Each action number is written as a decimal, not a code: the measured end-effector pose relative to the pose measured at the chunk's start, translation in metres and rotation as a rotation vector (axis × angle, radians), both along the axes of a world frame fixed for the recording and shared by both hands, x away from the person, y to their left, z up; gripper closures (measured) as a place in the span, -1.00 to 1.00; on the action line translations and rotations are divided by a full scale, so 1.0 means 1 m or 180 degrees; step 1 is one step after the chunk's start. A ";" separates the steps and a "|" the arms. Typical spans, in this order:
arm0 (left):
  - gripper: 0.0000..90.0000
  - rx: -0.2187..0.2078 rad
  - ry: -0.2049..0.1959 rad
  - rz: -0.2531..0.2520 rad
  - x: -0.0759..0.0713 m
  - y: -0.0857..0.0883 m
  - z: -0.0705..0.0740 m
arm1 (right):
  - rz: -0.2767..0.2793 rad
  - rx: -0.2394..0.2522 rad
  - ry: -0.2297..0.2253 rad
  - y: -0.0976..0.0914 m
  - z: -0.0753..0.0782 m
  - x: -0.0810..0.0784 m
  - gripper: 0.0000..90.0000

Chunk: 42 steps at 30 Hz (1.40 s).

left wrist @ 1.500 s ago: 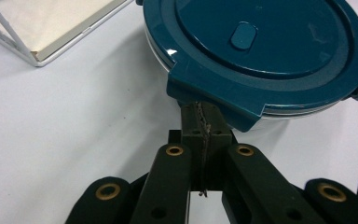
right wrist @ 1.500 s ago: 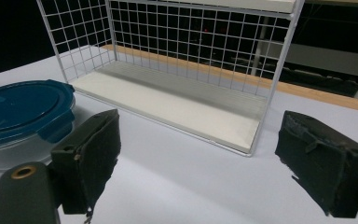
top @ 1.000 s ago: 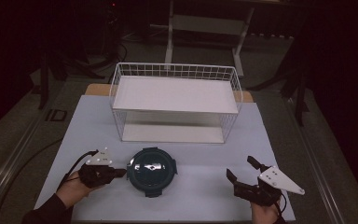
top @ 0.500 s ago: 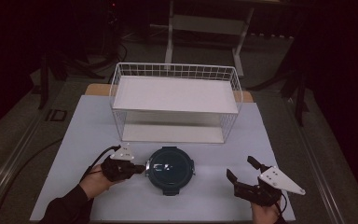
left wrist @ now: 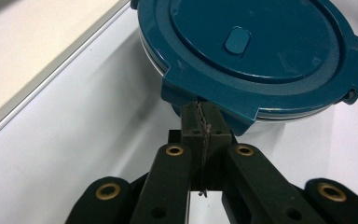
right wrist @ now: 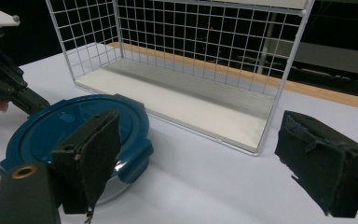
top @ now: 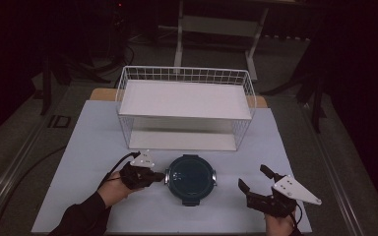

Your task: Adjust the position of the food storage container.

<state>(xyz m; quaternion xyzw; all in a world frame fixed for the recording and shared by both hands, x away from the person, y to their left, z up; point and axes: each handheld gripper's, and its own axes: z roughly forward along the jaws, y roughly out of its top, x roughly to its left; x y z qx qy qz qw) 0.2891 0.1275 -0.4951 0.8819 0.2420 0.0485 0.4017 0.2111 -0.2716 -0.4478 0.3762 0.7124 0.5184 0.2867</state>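
Container (top: 191,178) against closed left jaws

You have almost nothing to read here. On the floor to the left of the table, a white marking (top: 58,121) looks like the letters "ID". The blue container lid (left wrist: 256,51), the wire shelf rack (top: 184,105) and the tabletop (top: 98,132) carry no legible text or label.
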 end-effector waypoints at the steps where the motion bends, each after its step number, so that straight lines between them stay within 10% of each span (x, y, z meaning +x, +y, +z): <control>1: 1.00 -0.0003 0.0001 -0.0018 0.000 -0.003 0.000 | -0.0001 -0.0003 0.0005 0.000 0.000 0.000 -0.70; 30: 0.99 0.0028 -0.0060 -0.0082 0.000 -0.029 0.000 | -0.0020 -0.0070 -0.0024 0.004 0.000 -0.001 -0.73; 35: 0.50 -0.0002 -0.0109 -0.0008 -0.003 -0.020 0.005 | -0.0004 -0.0002 -0.0061 0.006 0.000 -0.002 -0.74; 42: -0.45 -0.0257 0.0161 -0.0077 -0.003 -0.013 0.013 | 0.0005 -0.0008 -0.0194 0.010 0.002 -0.004 -0.74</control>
